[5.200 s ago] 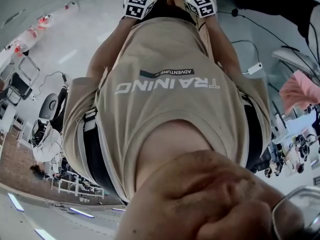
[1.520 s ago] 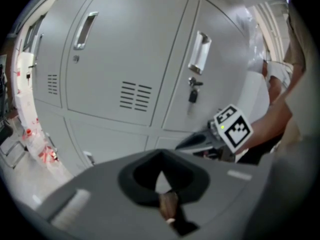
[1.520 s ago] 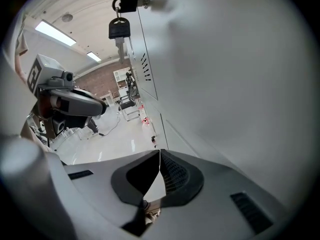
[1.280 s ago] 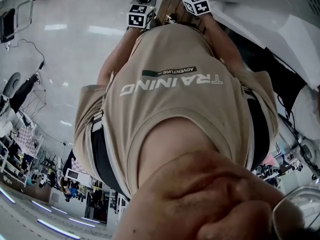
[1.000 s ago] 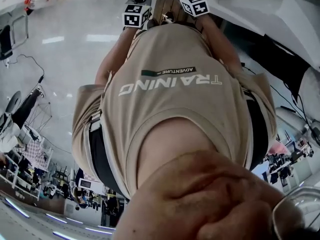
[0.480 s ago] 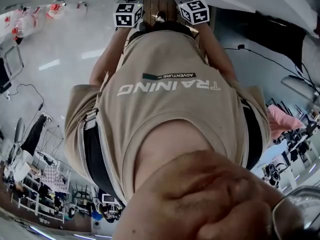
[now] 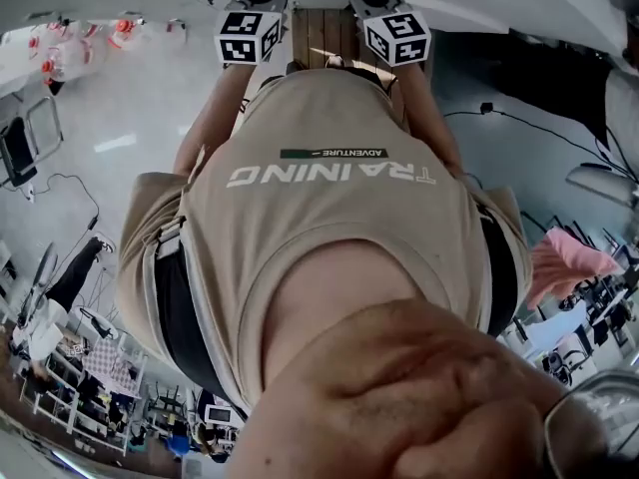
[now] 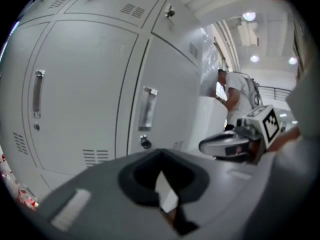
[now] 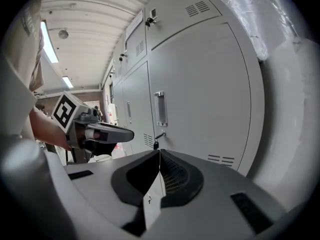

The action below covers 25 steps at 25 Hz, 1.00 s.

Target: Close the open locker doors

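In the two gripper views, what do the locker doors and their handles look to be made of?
Locker doors: likely painted sheet metal, pale grey with a smooth satin finish. The punched vent louvres and thin, crisp door edges suggest it. Handles: seemingly bare or plated metal, shinier than the doors and catching bright highlights, though plastic cannot be ruled out.

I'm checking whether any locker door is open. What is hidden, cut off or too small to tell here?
Head view: the person's shirt fills the frame and hides whatever stands ahead.
Left gripper view: the upper lockers are cut by the dark lens edge; the body of the left gripper covers the bottoms of the lower doors.
Right gripper view: the far doors are too small to tell shut from ajar.
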Motion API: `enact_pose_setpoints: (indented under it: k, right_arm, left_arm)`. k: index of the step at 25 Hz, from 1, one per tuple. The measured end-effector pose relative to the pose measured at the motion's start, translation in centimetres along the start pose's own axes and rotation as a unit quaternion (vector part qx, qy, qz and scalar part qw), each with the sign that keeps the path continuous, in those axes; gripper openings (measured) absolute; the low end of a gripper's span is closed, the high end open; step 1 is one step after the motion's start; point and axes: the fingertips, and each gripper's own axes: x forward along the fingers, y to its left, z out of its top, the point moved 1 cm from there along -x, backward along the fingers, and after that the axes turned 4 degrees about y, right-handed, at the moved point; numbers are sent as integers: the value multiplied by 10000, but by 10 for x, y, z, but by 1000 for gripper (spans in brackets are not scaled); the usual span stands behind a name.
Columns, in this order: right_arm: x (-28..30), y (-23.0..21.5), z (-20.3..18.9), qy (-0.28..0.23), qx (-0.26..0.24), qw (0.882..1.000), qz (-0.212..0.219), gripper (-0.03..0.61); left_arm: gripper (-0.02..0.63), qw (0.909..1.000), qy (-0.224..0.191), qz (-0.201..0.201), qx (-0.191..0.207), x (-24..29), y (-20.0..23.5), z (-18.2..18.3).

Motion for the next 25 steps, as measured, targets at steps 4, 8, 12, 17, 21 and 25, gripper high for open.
enact_pose_setpoints:
  k: [4,8,12,17,21,25]
  right_arm:
    - [-18,10,30,-190,-301,9988,344,14]
    - [-36,16,70,-397,-584,9965,447,14]
    - [-55,20,109,-582,-747,9948,370,14]
    - [-69,14,140,-727,-866,9932,281,14]
    - [-75,13,156,-850,-809,9930,134,14]
    - [-82,15,177,-1180,-816,9896,-58,14]
  left_arm:
    - [0,9996,-275,29,-83,-11,-8,26]
    - [0,9975,-699,63,-92,-16,-11,62]
    - [0,9948,-1021,51,-4,-23,-17,92]
    - [0,9910,-1330,-37,154,-31,-29,128]
    - [0,9878,-1475,13,501,-43,-37,154]
    - [0,9819,-1753,221,676,-68,-39,175]
